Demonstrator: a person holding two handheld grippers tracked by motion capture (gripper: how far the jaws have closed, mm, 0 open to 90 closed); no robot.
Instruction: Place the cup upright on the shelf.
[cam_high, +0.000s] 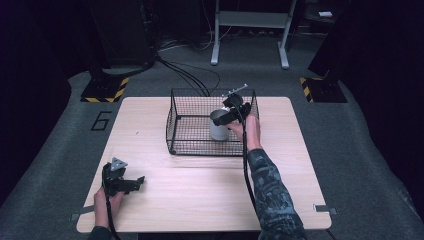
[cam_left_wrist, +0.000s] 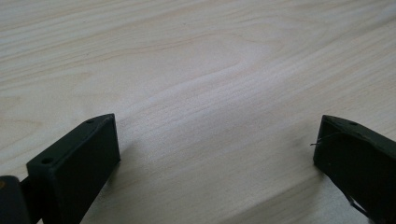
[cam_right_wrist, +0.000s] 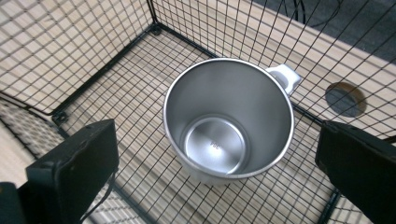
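Steel mug (cam_right_wrist: 229, 121) upright on floor of black wire basket (cam_high: 175, 117), toward basket's right side; basket at table's (cam_high: 200, 195) far edge, centre. White handle on mug rim. Right hand-held gripper (cam_right_wrist: 217, 163) above mug, jaws wide apart either side of it, not touching. Left hand-held gripper (cam_left_wrist: 217, 154) near table's near-left corner, jaws spread wide, nothing between them, bare wood beneath.

Pale wooden table (cam_high: 200, 200) under my arms, grey carpet floor (cam_high: 360, 130) around it, a "6" (cam_high: 101, 120) marked there, hazard-striped bases (cam_high: 105, 90), white frame legs (cam_high: 216, 47), black cables (cam_high: 190, 75) trailing back.
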